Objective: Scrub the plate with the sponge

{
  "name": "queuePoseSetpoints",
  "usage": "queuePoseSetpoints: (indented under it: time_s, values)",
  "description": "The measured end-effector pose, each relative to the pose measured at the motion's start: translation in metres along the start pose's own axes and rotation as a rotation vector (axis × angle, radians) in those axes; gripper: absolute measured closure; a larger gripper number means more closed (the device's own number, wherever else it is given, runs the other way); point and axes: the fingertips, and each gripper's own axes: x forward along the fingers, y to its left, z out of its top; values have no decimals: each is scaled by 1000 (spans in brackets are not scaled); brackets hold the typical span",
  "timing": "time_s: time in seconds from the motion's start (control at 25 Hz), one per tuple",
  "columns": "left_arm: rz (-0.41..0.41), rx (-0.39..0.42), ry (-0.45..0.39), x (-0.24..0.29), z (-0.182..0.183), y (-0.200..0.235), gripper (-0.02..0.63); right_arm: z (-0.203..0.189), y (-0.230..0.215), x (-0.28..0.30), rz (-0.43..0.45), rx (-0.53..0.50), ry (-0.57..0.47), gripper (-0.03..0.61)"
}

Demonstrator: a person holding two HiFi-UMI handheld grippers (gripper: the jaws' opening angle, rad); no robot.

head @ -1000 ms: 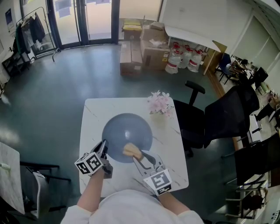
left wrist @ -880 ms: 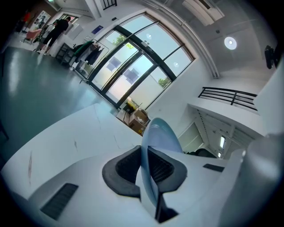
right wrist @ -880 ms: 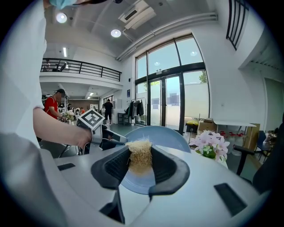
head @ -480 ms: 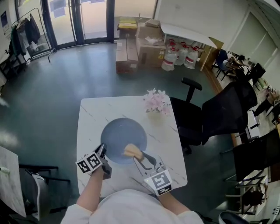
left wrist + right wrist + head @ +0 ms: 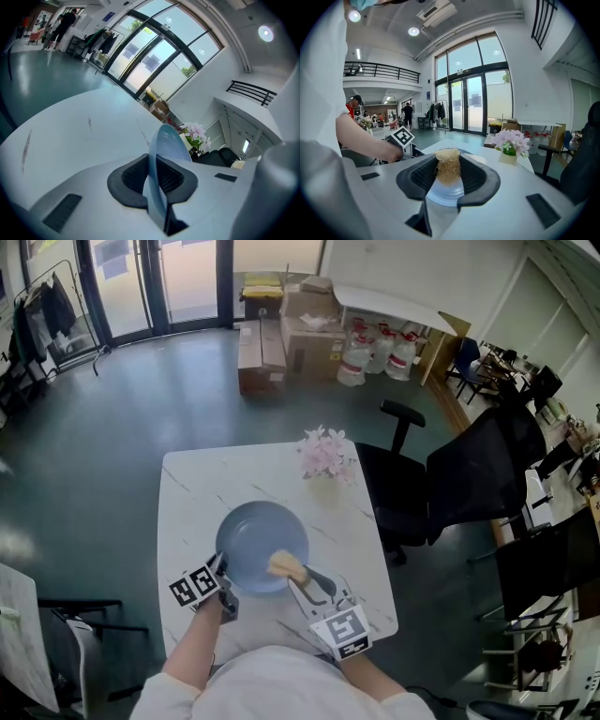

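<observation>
Between right jaws, sponge (image 5: pixel 448 165), seemingly on plate (image 5: pixel 444 191).

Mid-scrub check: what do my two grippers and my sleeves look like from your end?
Both the left gripper and the right gripper have pale grey bodies, black ribbed pads and a white cube printed with black square markers. No cables show. The person wears a white top with sleeves.

The plate (image 5: pixel 261 540) lies on the surface (image 5: pixel 187 493); its near rim sits inside my left hand-held gripper (image 5: pixel 222 565), the sponge (image 5: pixel 284 564) inside my right hand-held gripper (image 5: pixel 292 571), flowers (image 5: pixel 325 456) beyond.
</observation>
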Motion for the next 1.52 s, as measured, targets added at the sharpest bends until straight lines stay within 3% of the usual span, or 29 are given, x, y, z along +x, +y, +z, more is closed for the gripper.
queuePoseSetpoints:
  time_s: [0.56,0.84,1.24,1.52]
  values:
    - [100,-12,75,17,-23,27,569,-4,-5,0,-3,17,10,436]
    - [156,76,125,26,-28,38,571,-9,-4,-1,1,20,15,436]
    - [198,135,153,29,-34,42,571,-11,-4,-5,-6,24,17,436]
    - [187,164,166,29,-35,42,569,-11,-3,-5,-5,22,15,436]
